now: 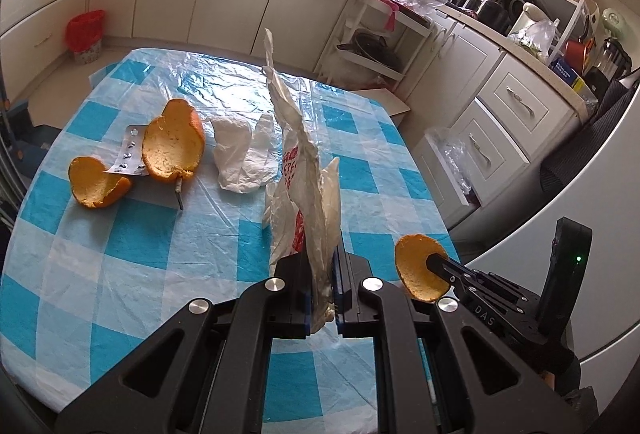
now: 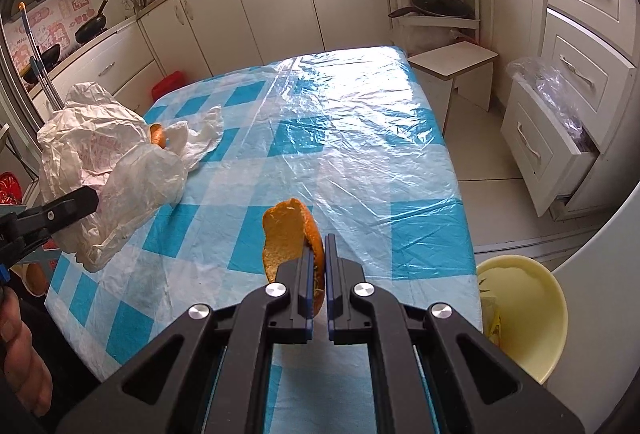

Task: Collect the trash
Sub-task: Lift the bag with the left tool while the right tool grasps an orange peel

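My left gripper (image 1: 320, 266) is shut on a white plastic bag (image 1: 304, 169) with red print and holds it upright above the table; the bag also shows at the left of the right wrist view (image 2: 112, 169). My right gripper (image 2: 319, 250) is shut on an orange peel (image 2: 286, 234), held above the table's near edge; the peel also shows in the left wrist view (image 1: 418, 268). Two more orange peels (image 1: 172, 145) (image 1: 96, 185), a silver blister pack (image 1: 128, 153) and a crumpled white tissue (image 1: 240, 157) lie on the blue checked tablecloth (image 1: 120, 254).
A yellow bin (image 2: 528, 314) stands on the floor by the table's right front corner. A small white stool (image 2: 456, 69) stands at the far right corner. A red-lined bin (image 1: 84, 33) is on the floor beyond. An open drawer (image 2: 552, 137) sticks out at right.
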